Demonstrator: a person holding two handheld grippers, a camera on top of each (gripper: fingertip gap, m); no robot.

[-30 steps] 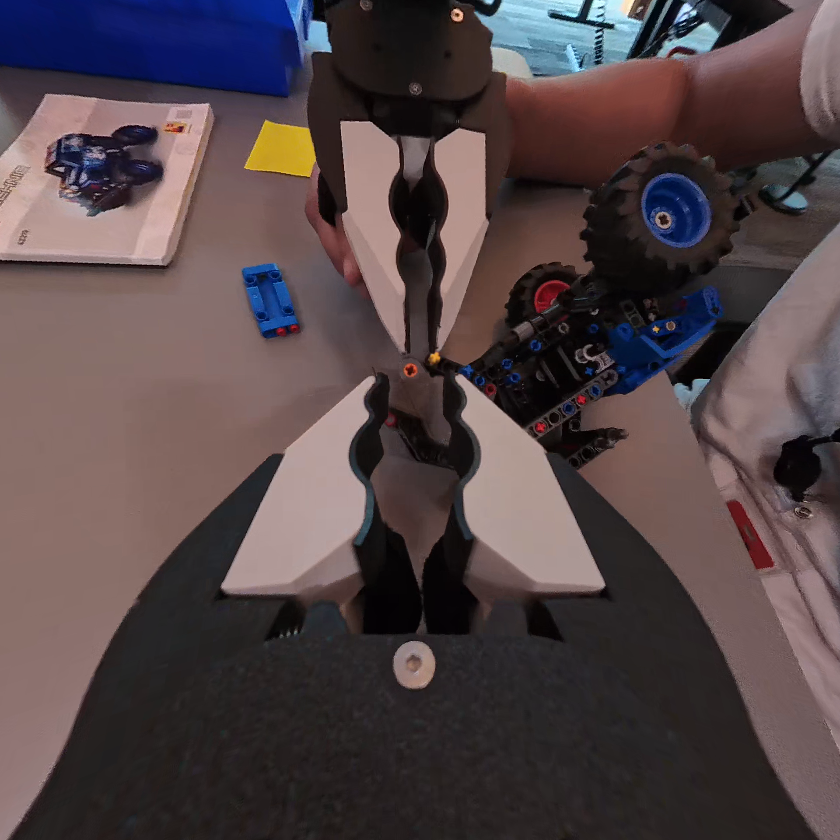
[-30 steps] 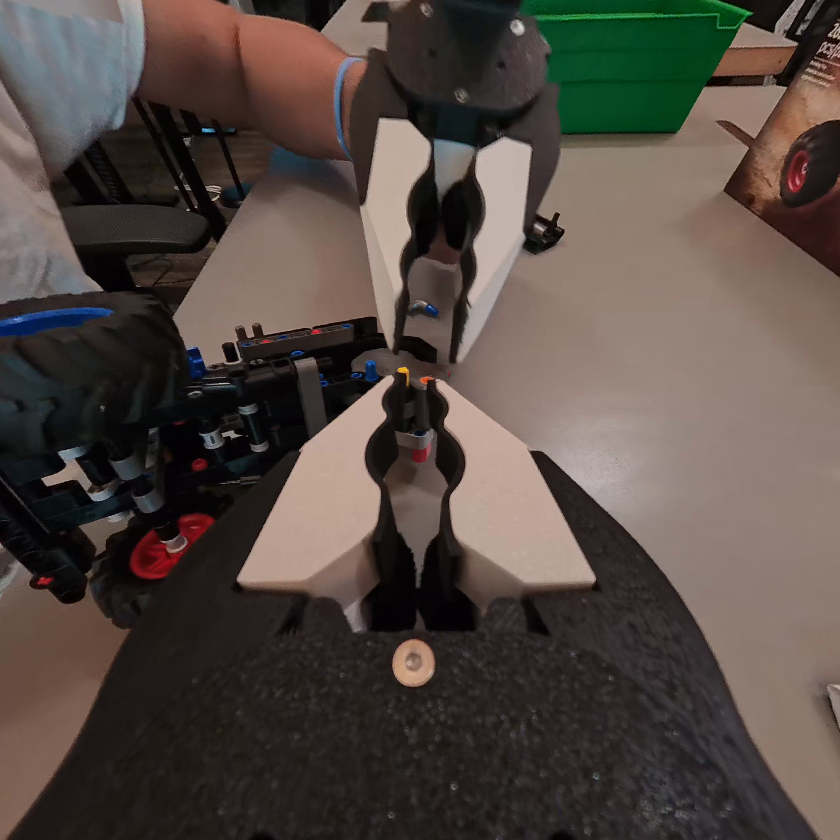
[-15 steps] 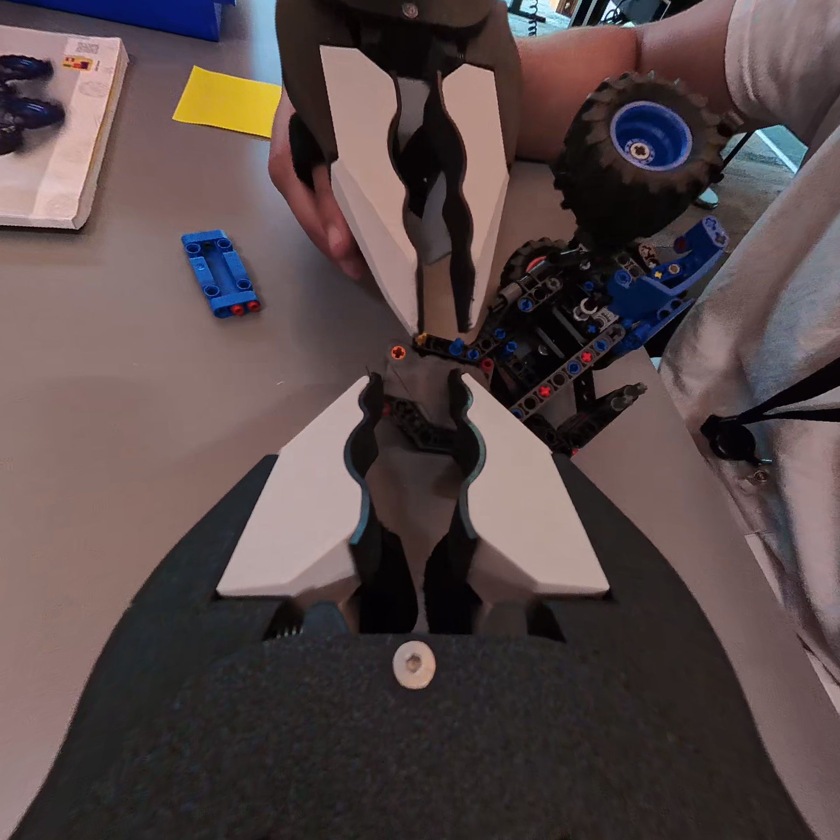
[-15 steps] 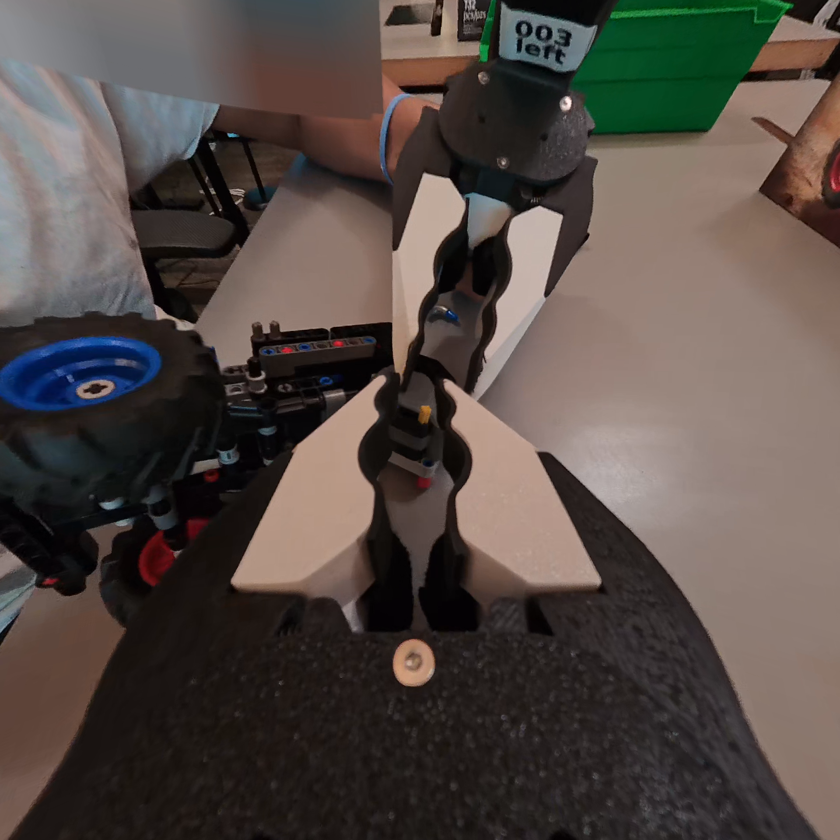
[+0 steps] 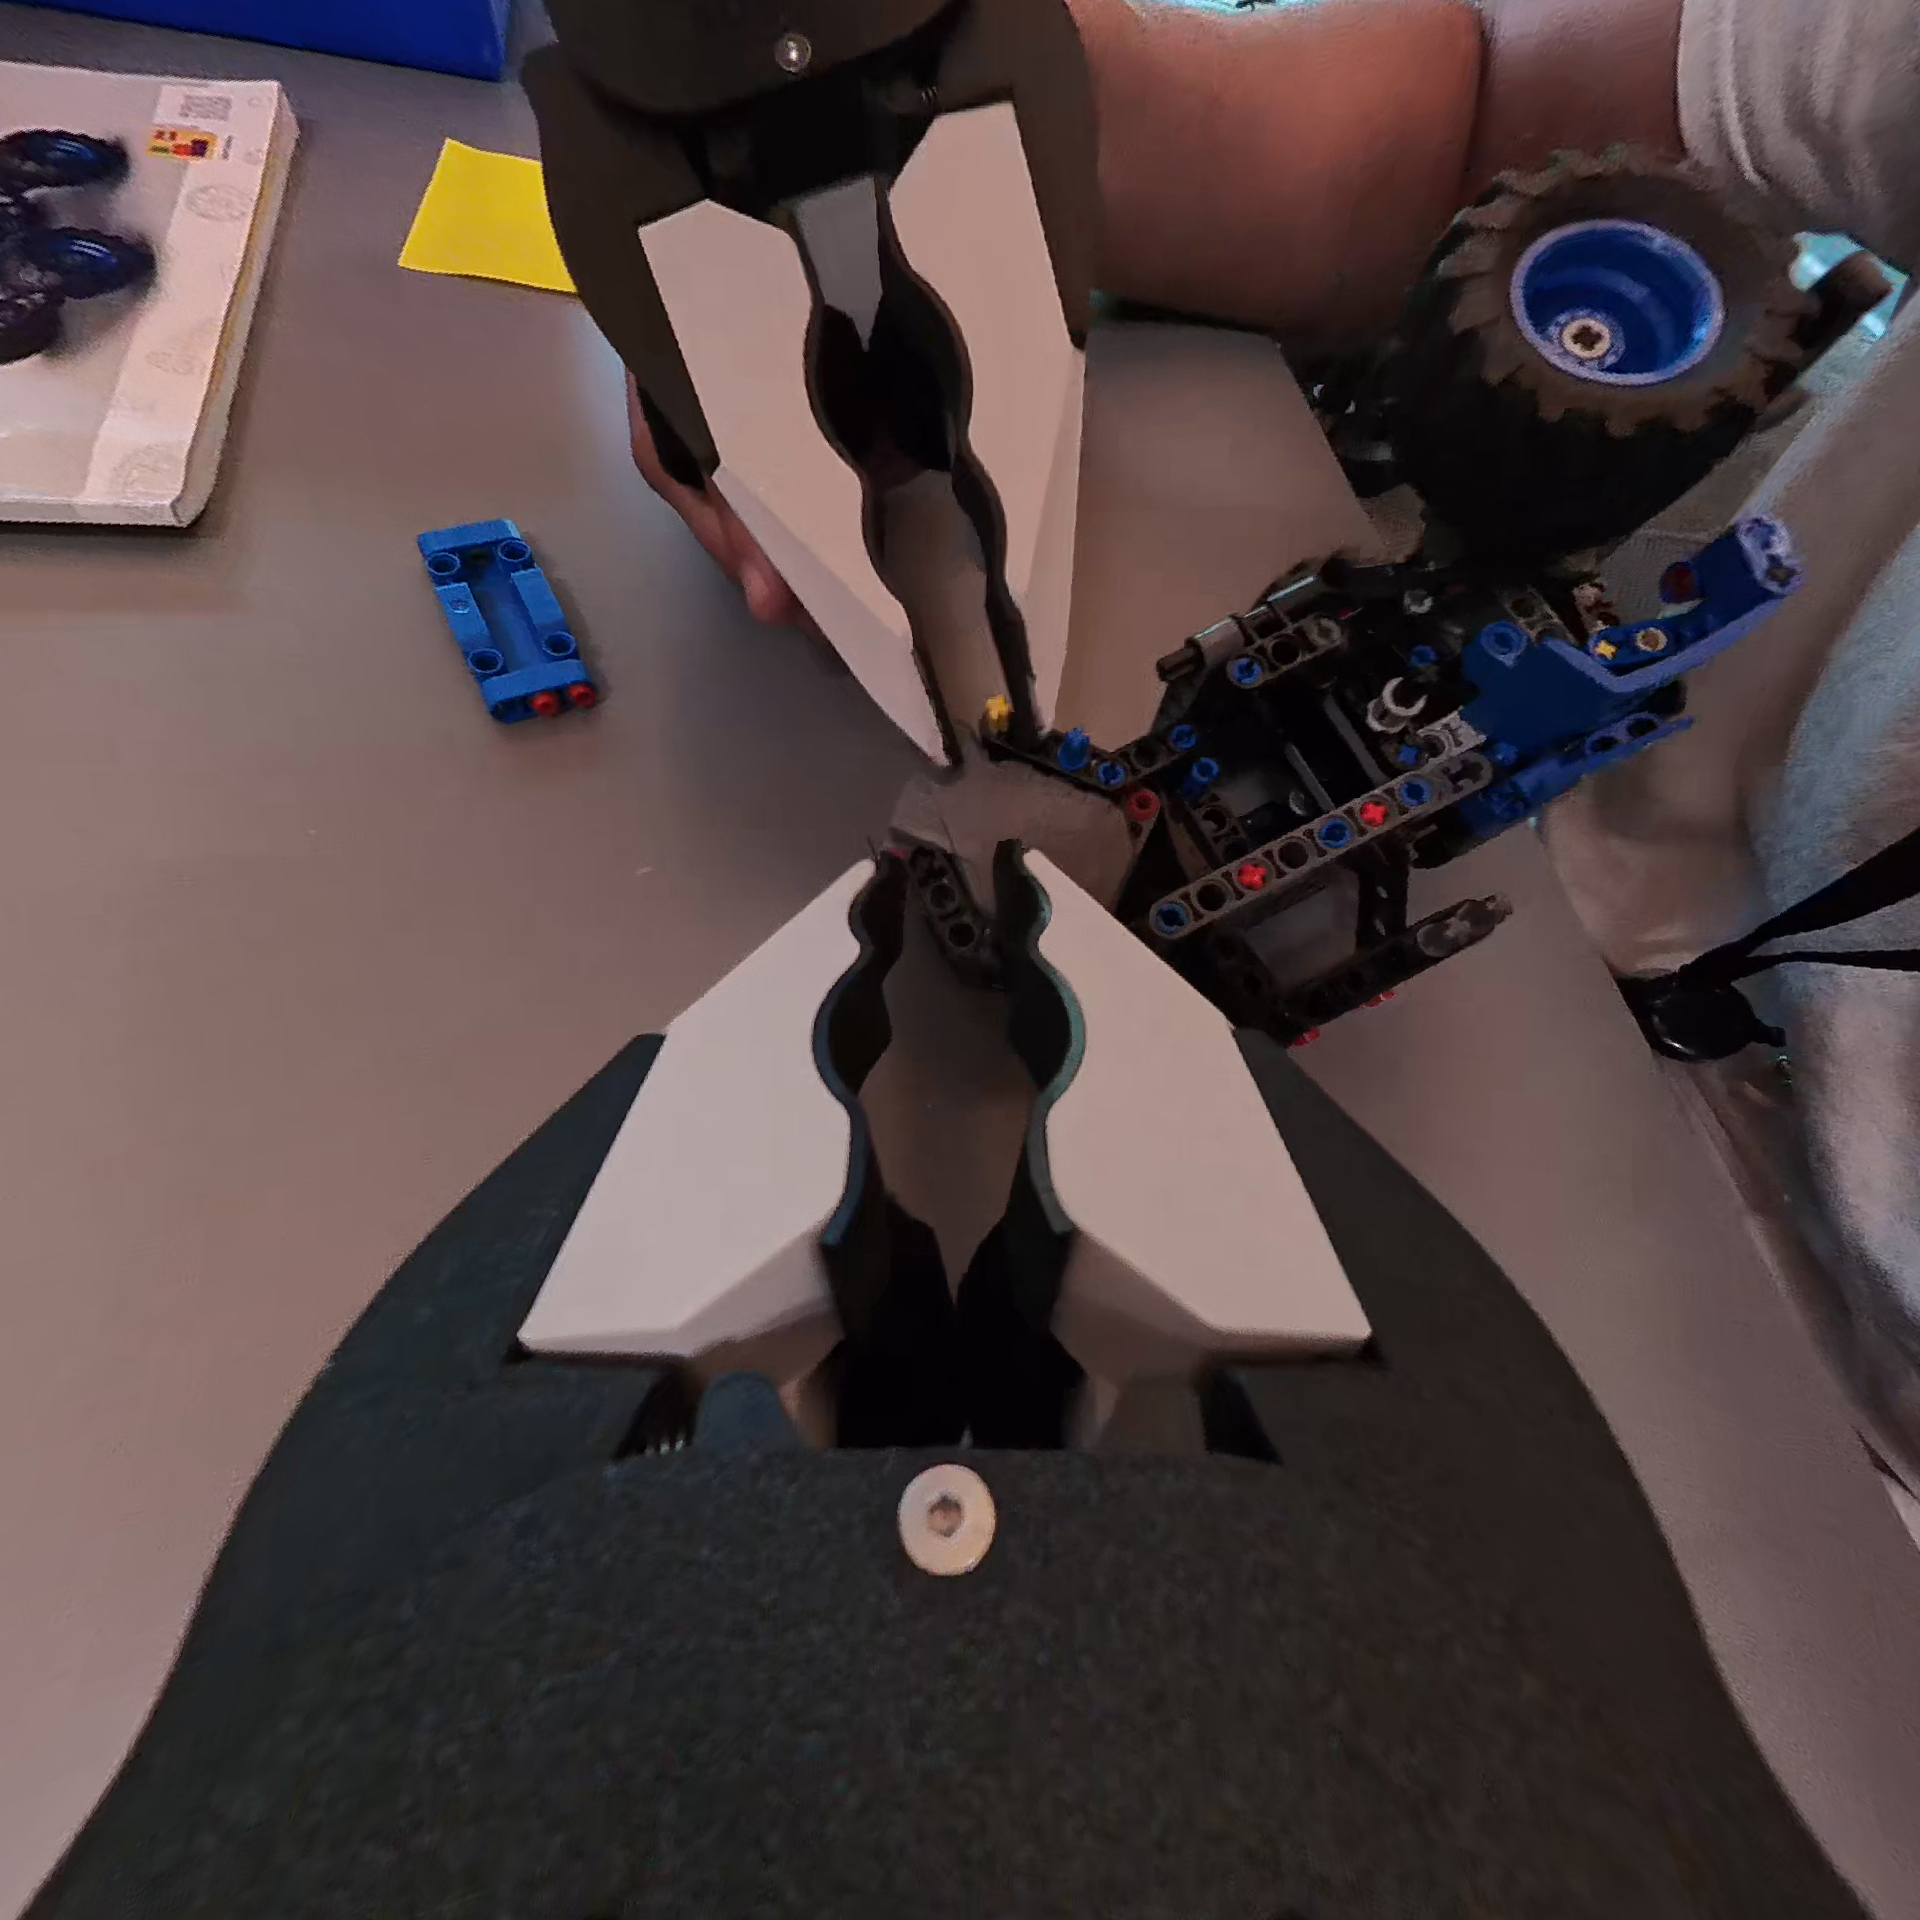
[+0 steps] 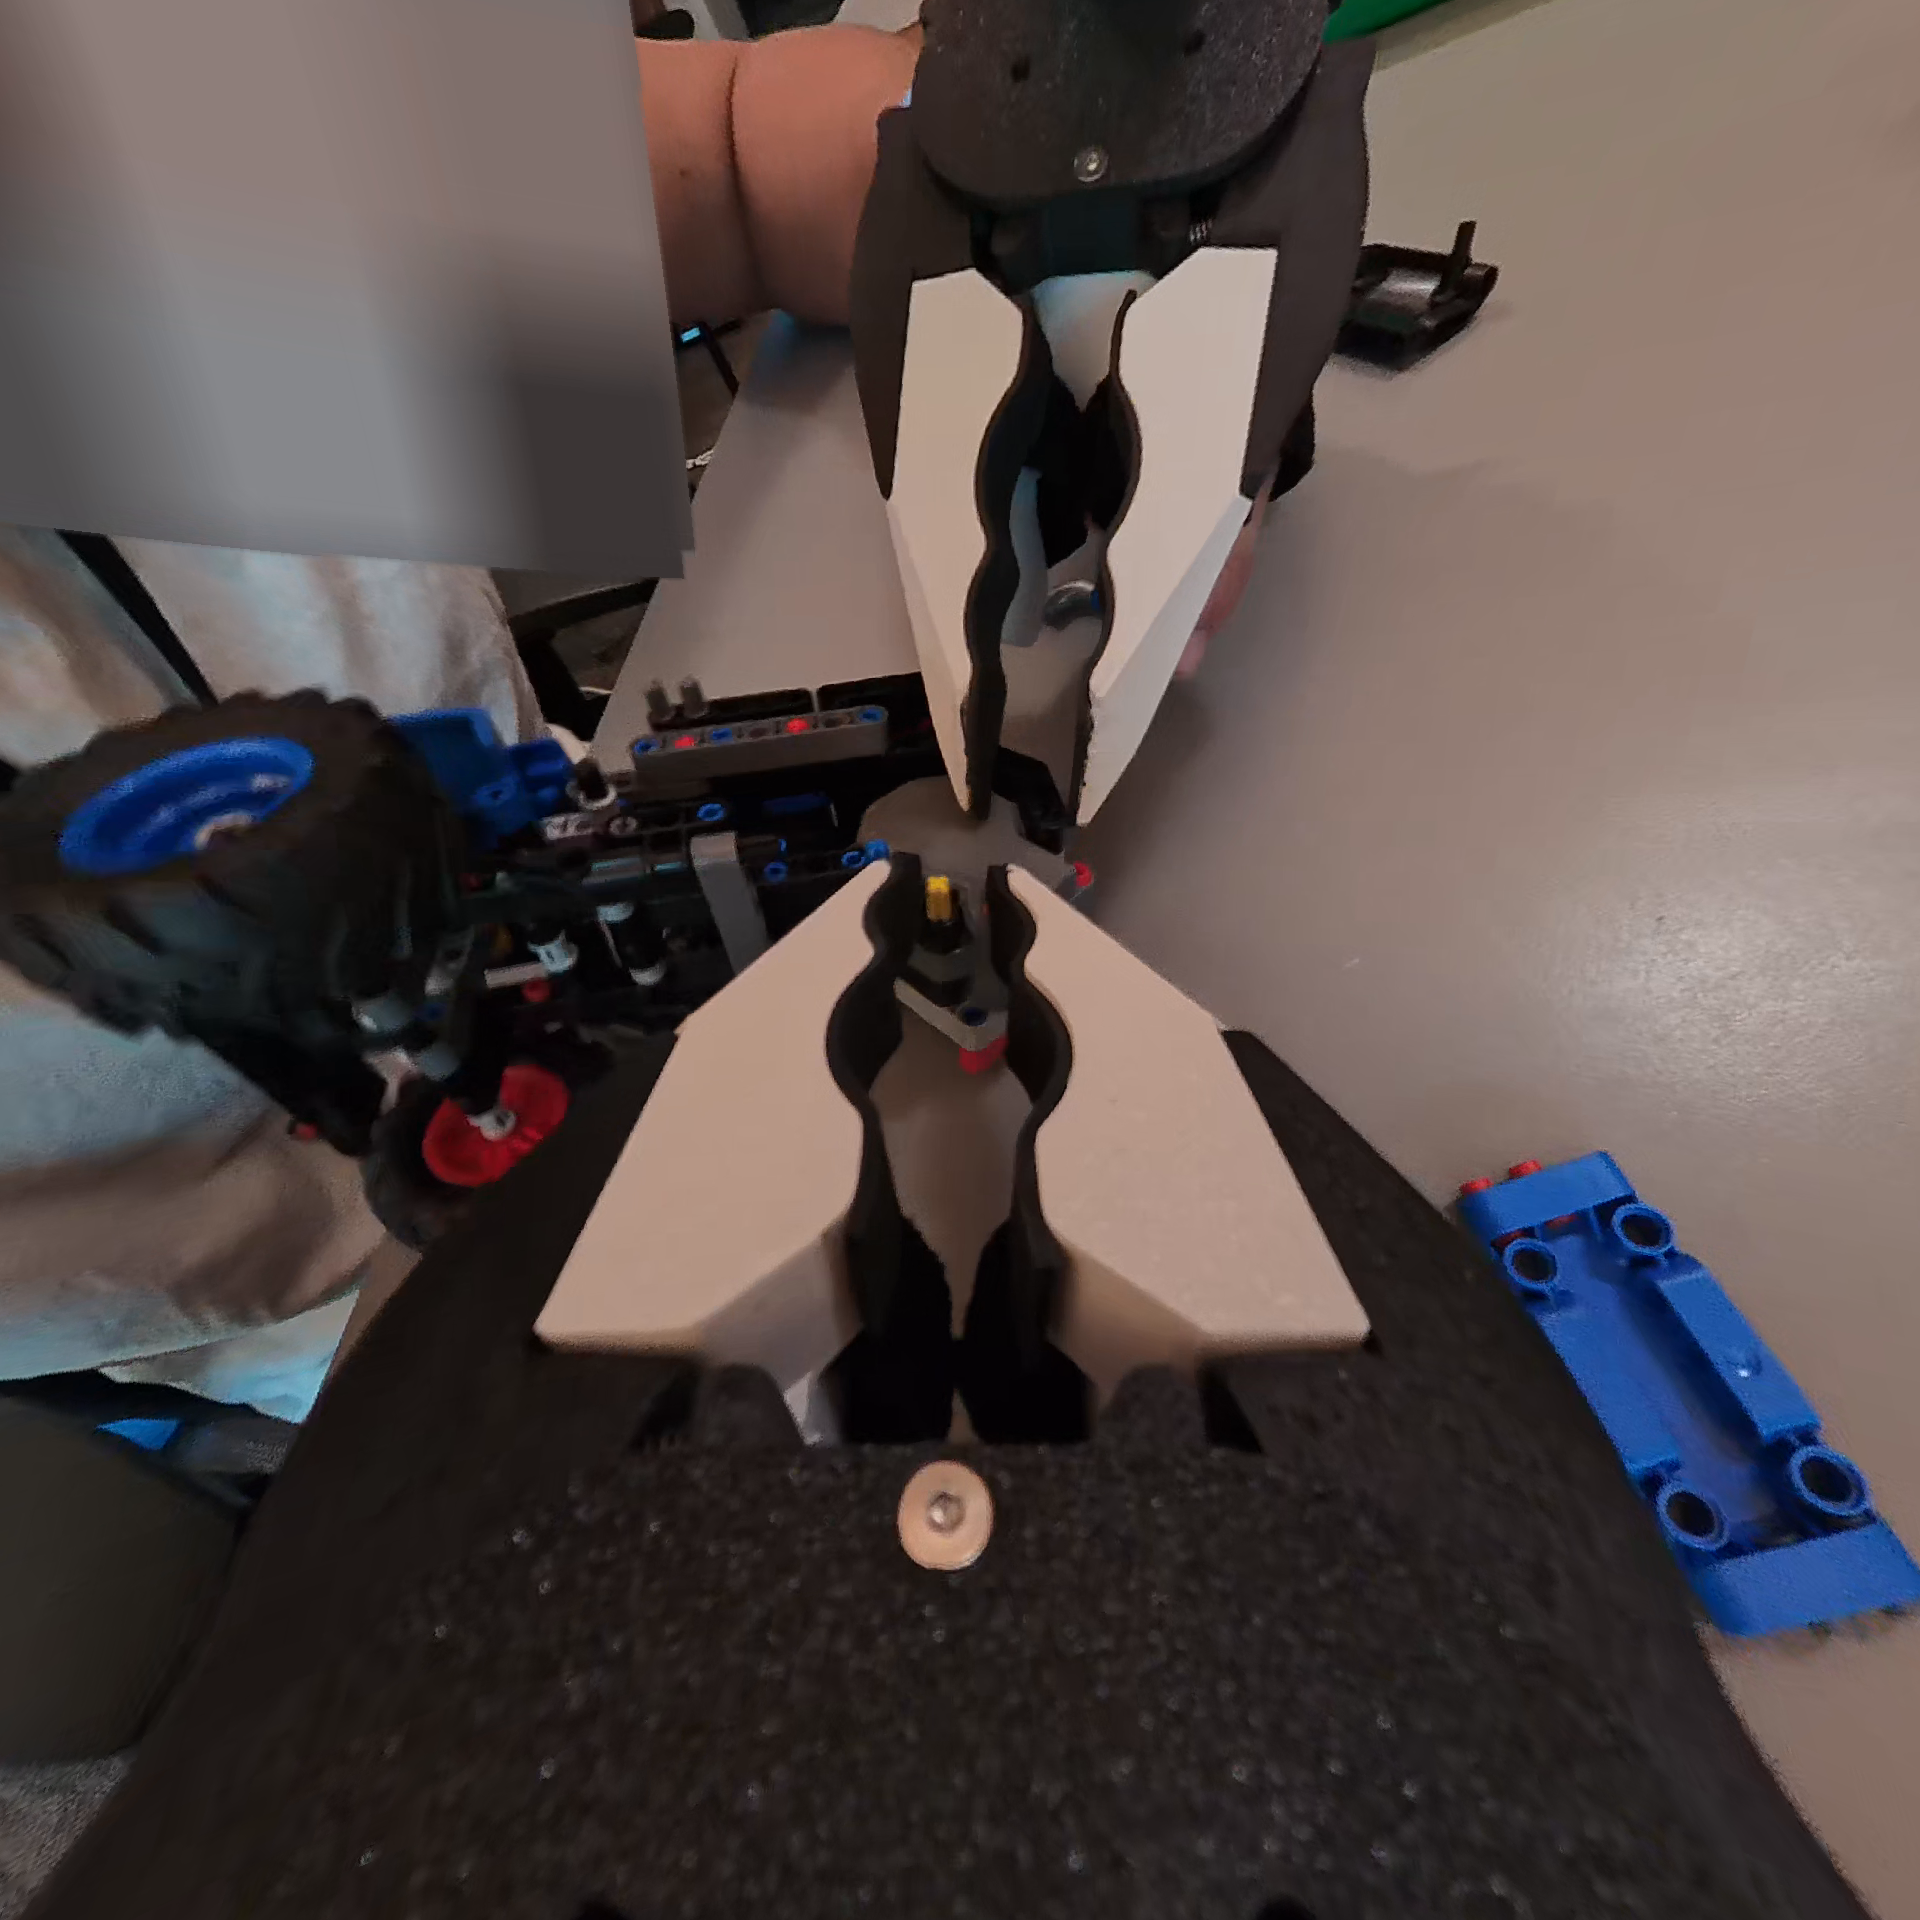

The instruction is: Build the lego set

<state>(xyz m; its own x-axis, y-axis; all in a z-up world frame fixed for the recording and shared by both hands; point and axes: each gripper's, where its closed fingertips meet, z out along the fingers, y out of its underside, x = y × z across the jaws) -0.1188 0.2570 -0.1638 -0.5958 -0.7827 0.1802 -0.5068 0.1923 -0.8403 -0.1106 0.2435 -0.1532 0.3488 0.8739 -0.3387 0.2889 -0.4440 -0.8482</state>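
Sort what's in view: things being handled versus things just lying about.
Being handled:
left hand-held gripper, clamped on a black beam of the truck frame
right hand-held gripper, clamping a small grey piece

Lying apart:
blue plate
booklet
yellow note

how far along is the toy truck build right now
Done: the toy truck chassis carries a blue-hubbed wheel. In hand: the left hand-held gripper clamps a black beam at the chassis end; the right hand-held gripper holds a small grey piece with a yellow pin right at that spot. Left: the blue plate lies loose on the table.
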